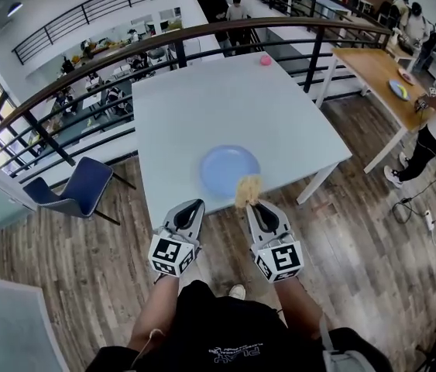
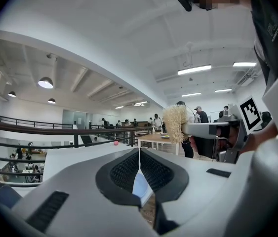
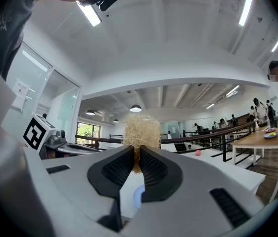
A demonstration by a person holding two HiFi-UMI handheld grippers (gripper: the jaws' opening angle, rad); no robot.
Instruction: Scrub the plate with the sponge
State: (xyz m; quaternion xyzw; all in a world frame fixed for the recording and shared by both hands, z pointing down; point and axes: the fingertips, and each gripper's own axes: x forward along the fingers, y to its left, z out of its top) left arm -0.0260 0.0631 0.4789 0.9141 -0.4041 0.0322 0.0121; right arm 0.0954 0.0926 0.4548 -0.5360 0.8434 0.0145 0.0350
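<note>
Head view | plate (image 1: 229, 169) on table (image 1: 202, 103) | sponge (image 1: 248, 188) in right gripper (image 1: 257, 204)

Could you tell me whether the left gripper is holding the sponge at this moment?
No, the left gripper has its jaws shut on nothing, while the sponge sits pinched in the right gripper.

Blue plate (image 1: 225, 167) flat, tan sponge (image 1: 248, 186) seemingly raised

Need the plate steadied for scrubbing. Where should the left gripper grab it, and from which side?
I'd take the plate by its near-left rim, coming in from the table edge nearest the person. It lies flat, so only the rim offers a pinch, and the sponge in the right gripper is at the near-right rim. The left gripper is shut; open it first.
</note>
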